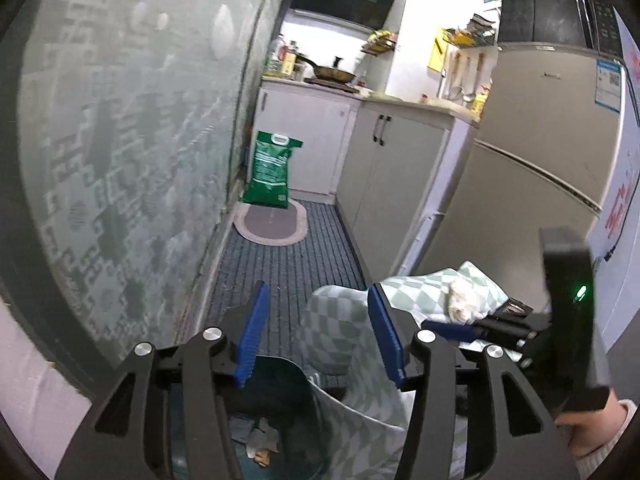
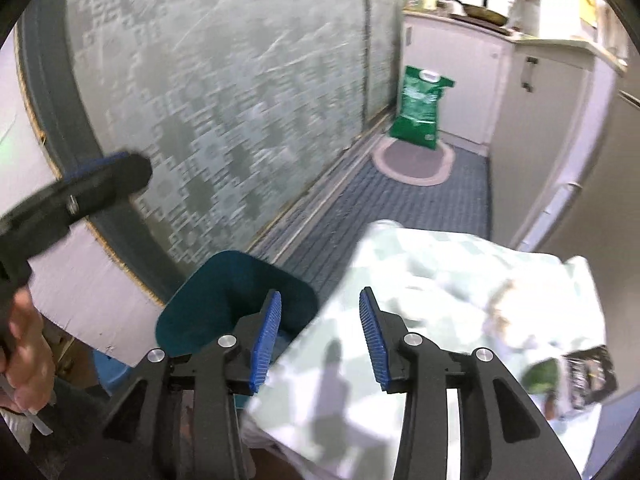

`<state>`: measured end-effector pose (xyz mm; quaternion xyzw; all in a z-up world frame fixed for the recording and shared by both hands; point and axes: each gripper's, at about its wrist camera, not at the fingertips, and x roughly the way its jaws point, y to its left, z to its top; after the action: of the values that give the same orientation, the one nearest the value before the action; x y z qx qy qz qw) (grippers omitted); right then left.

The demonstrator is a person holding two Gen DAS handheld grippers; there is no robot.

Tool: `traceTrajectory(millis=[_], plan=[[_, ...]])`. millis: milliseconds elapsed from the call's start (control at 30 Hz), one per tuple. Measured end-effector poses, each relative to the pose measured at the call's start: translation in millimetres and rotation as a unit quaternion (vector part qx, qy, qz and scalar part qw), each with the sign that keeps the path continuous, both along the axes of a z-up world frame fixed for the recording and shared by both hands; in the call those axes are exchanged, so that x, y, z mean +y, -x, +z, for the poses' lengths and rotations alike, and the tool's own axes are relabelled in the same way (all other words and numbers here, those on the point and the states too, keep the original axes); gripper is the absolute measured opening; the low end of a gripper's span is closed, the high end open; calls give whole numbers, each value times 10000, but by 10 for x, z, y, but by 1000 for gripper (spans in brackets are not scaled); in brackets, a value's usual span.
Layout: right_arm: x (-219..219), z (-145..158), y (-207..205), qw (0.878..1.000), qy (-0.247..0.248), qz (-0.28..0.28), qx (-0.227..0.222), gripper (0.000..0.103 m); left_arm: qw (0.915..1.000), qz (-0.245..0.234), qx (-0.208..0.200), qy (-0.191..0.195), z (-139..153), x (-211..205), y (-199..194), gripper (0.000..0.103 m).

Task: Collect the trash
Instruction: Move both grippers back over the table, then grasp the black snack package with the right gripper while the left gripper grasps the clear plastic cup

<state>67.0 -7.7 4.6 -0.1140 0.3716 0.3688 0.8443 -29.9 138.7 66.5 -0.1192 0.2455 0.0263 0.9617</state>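
Observation:
A dark teal trash bin (image 1: 276,408) stands on the floor below my left gripper (image 1: 316,332), with scraps of trash (image 1: 262,446) at its bottom. A green-and-white checkered cloth (image 1: 344,340) hangs over the bin's right rim and carries a crumpled white tissue (image 1: 466,298). My left gripper is open and empty above the bin. My right gripper (image 2: 320,336) is open and empty over the cloth (image 2: 420,300), next to the bin's raised lid (image 2: 224,304). A dark wrapper (image 2: 588,376) and pale trash (image 2: 504,312) lie on the cloth. The right gripper also shows in the left wrist view (image 1: 500,324).
A frosted patterned glass door (image 1: 132,152) runs along the left. A green sack (image 1: 272,168) stands on an oval mat (image 1: 272,224) at the far end. White cabinets (image 1: 384,176) and a fridge (image 1: 540,168) line the right. A striped blue runner (image 1: 288,272) covers the floor.

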Motion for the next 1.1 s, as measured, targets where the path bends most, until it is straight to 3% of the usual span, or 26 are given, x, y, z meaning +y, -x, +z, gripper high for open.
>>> traceTrajectory(millis=[400,633,900,1100], plan=[[-1099,139,-290,9952,-238,-929,-192,54,9941,-955,384,-337,-95,-648,-487,68],[-1588,98,-371,9920,-275,-1212,-198,61,9857,-1346,640,-787,-381,-976,-820,73],[-1882,29,-407,9913,-119,-1257,-381,73,9757,-1520,1012,-1211,-688,-1212,-1121,73],[-2108,-56,-459,9908,-100,-1259,-487,74,9714,-1565,1290,-1233,-823,-1220,-1253,57]])
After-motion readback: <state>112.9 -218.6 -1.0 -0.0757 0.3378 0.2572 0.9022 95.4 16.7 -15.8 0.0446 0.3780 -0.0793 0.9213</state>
